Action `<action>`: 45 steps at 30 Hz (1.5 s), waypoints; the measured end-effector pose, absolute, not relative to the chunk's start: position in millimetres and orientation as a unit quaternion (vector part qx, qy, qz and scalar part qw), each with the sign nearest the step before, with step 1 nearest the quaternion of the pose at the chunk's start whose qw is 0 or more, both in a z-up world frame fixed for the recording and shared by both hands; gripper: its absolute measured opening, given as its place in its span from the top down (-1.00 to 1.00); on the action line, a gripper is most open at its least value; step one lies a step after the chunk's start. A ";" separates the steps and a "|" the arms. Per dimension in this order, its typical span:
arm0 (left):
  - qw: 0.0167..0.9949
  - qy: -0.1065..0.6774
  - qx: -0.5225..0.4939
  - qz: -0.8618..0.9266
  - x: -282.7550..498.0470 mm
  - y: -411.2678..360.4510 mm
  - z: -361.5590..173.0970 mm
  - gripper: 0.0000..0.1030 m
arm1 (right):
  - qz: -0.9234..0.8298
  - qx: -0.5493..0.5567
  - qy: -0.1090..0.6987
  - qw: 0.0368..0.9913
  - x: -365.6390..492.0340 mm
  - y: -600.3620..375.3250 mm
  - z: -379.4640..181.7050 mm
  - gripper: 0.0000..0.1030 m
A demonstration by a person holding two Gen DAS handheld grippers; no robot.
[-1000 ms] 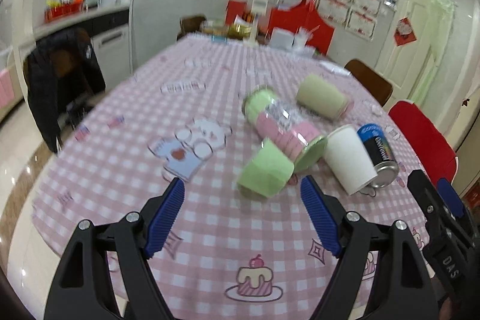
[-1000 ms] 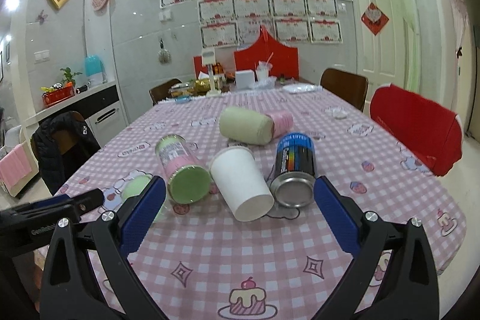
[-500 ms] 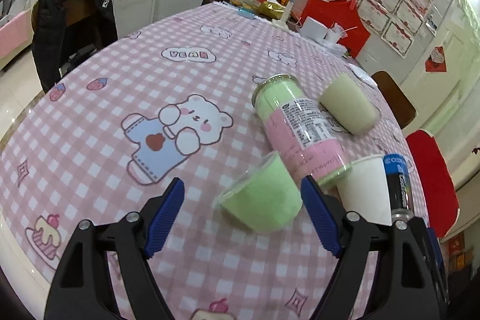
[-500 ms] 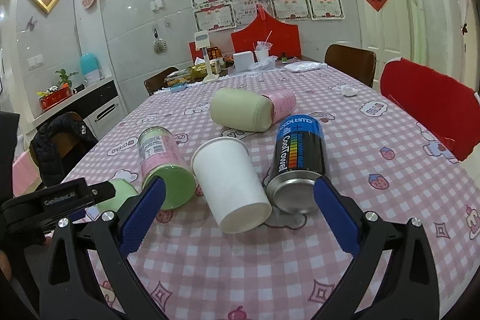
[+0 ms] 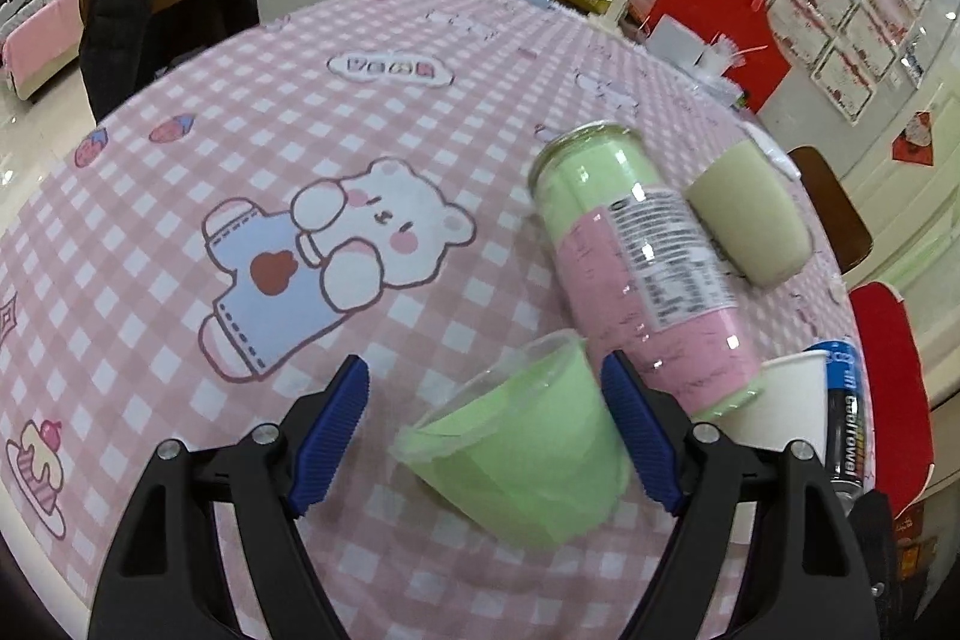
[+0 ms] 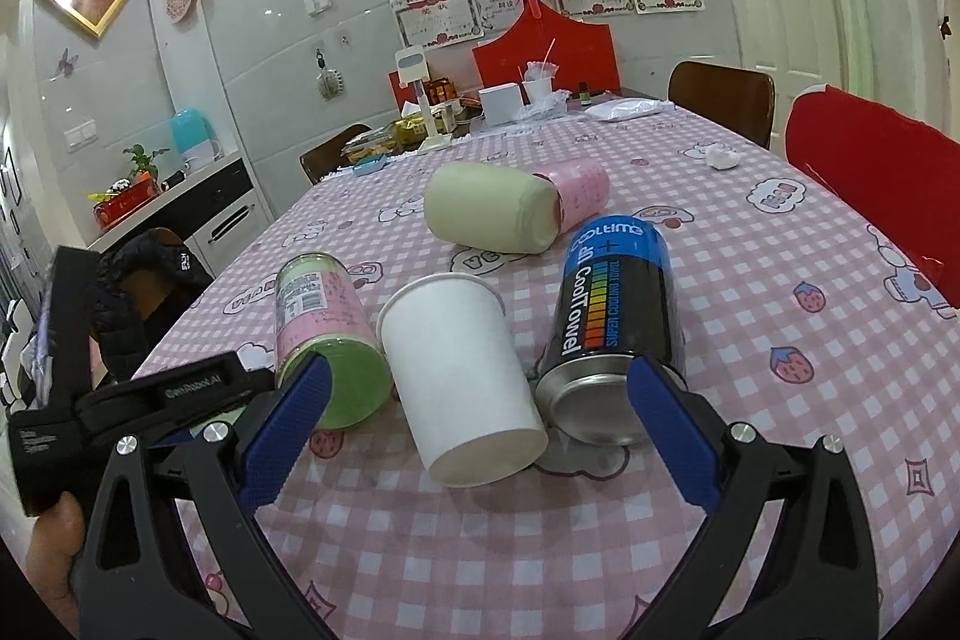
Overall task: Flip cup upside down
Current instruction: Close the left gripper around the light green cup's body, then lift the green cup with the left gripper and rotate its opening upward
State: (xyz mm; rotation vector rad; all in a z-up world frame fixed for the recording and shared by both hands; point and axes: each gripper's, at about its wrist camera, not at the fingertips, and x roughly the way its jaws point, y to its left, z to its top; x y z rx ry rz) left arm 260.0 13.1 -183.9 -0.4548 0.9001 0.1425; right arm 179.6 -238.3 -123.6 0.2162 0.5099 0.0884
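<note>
The left tongs point(image 5: 483, 427) are spread wide, with the green cup point(image 5: 528, 451) lying on its side between the blue pads point(image 5: 333, 415) — the right pad sits just beside the cup's wall, though whether it touches I cannot tell, and the left pad is well apart from the cup. The cup's clear rim faces left and up, its base toward the camera. It lies on the pink checked bench point(image 5: 420, 100), just beside a green-and-pink can point(image 5: 636, 262) that also lies on its side. Past that can rests a beige cup point(image 5: 750, 214), tipped over. To the right, a white cup point(image 5: 786, 400) and a dark can point(image 5: 843, 418) show partly behind the right finger. A cartoon bear point(image 5: 324, 250) is printed on the cloth to the left.

The right tongs point(image 6: 477, 421) are likewise released and grip nothing. Between their pads lie the white cup point(image 6: 459, 376), base toward the camera, and the dark can point(image 6: 612, 334) beside it — neither clearly touched. The green-and-pink can point(image 6: 327, 334) lies at the left pad, the beige cup point(image 6: 492, 214) farther back. The left tool's black body point(image 6: 126, 400) shows at lower left.
</note>
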 end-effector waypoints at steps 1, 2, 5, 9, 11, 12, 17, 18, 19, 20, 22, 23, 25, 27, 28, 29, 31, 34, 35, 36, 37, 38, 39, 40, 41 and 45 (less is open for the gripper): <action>0.872 0.433 -0.219 0.066 261.3 13.8 -185.1 -0.53 | 0.044 0.107 0.253 0.961 180.4 -238.1 -124.1 -0.85; 0.872 0.435 -0.216 0.065 262.4 13.8 -185.7 -0.53 | 0.045 0.108 0.255 0.960 181.5 -237.5 -125.1 -0.85; 0.876 0.434 -0.203 0.055 261.8 12.7 -186.3 -0.53 | 0.050 0.109 0.261 0.958 183.9 -236.5 -125.8 -0.85; 0.877 0.436 -0.201 0.025 261.1 16.6 -186.4 -0.36 | 0.048 0.104 0.264 0.958 183.6 -234.7 -125.9 -0.85; 0.877 0.438 -0.196 0.012 259.9 18.0 -185.9 -0.29 | 0.047 0.102 0.265 0.958 182.1 -233.2 -126.0 -0.85; 0.877 0.440 -0.191 0.003 258.6 18.2 -185.5 -0.29 | 0.046 0.100 0.266 0.958 181.3 -231.7 -126.0 -0.85; 0.878 0.446 -0.171 -0.037 246.9 17.8 -182.0 -0.29 | 0.039 0.092 0.267 0.958 175.2 -225.0 -123.6 -0.85; 0.879 0.445 -0.164 -0.046 243.7 16.5 -180.5 -0.29 | 0.037 0.090 0.268 0.958 173.1 -223.4 -123.3 -0.85; 0.881 0.444 -0.155 -0.053 240.1 14.3 -178.7 -0.29 | 0.034 0.087 0.270 0.958 170.8 -222.2 -123.1 -0.85; 0.882 0.444 -0.143 -0.063 235.1 11.5 -176.2 -0.29 | 0.032 0.085 0.270 0.959 168.9 -221.5 -123.0 -0.85; 0.884 0.443 -0.132 -0.076 226.9 9.0 -174.1 -0.29 | 0.028 0.082 0.270 0.959 163.4 -219.5 -122.6 -0.85; 0.884 0.442 -0.126 -0.082 222.8 7.3 -173.0 -0.29 | 0.026 0.080 0.271 0.959 159.7 -218.2 -122.5 -0.85; 0.887 0.440 -0.107 -0.092 213.9 5.6 -171.1 -0.29 | 0.020 0.074 0.272 0.959 153.3 -215.5 -122.2 -0.85; 0.890 0.437 -0.090 -0.100 204.9 3.7 -168.8 -0.29 | 0.014 0.066 0.274 0.959 145.7 -213.8 -123.0 -0.85; 0.889 0.437 -0.083 -0.106 201.1 2.6 -168.5 -0.29 | 0.010 0.062 0.275 0.959 141.3 -213.7 -123.8 -0.85; 0.888 0.439 -0.078 -0.115 197.3 1.0 -168.6 -0.29 | 0.005 0.062 0.277 0.959 137.3 -214.4 -124.8 -0.85; 0.884 0.444 -0.067 -0.127 192.5 1.6 -169.7 -0.29 | 0.003 0.069 0.283 0.957 133.4 -215.6 -124.9 -0.85; 0.880 0.451 -0.053 -0.140 186.4 -2.8 -171.9 -0.29 | -0.003 0.078 0.288 0.954 126.6 -219.2 -125.3 -0.85; 0.878 0.453 -0.049 -0.144 184.9 -4.2 -172.6 -0.29 | -0.010 0.073 0.287 0.955 123.9 -218.0 -124.5 -0.85; 0.877 0.455 -0.047 -0.145 183.7 -5.0 -173.4 -0.29 | -0.013 0.070 0.286 0.955 122.5 -217.8 -123.7 -0.85; 0.877 0.456 -0.045 -0.146 182.9 -5.6 -174.3 -0.29 | -0.014 0.069 0.286 0.956 121.3 -217.4 -123.1 -0.85; 0.876 0.457 -0.044 -0.147 182.7 -6.1 -175.2 -0.29 | -0.014 0.069 0.286 0.956 119.8 -216.3 -123.3 -0.85; 0.874 0.459 -0.044 -0.150 183.3 -6.8 -176.3 -0.29 | -0.014 0.068 0.286 0.956 118.8 -215.4 -123.2 -0.85; 0.873 0.461 -0.045 -0.151 183.6 -6.6 -177.2 -0.29 | -0.014 0.066 0.286 0.956 118.3 -214.5 -122.8 -0.85; 0.871 0.464 -0.045 -0.152 184.2 -6.8 -178.5 -0.29 | -0.014 0.064 0.286 0.956 118.0 -213.3 -122.7 -0.85; 0.865 0.474 -0.059 -0.155 187.5 -5.1 -183.3 -0.30 | -0.012 0.064 0.288 0.955 118.5 -211.8 -123.7 -0.85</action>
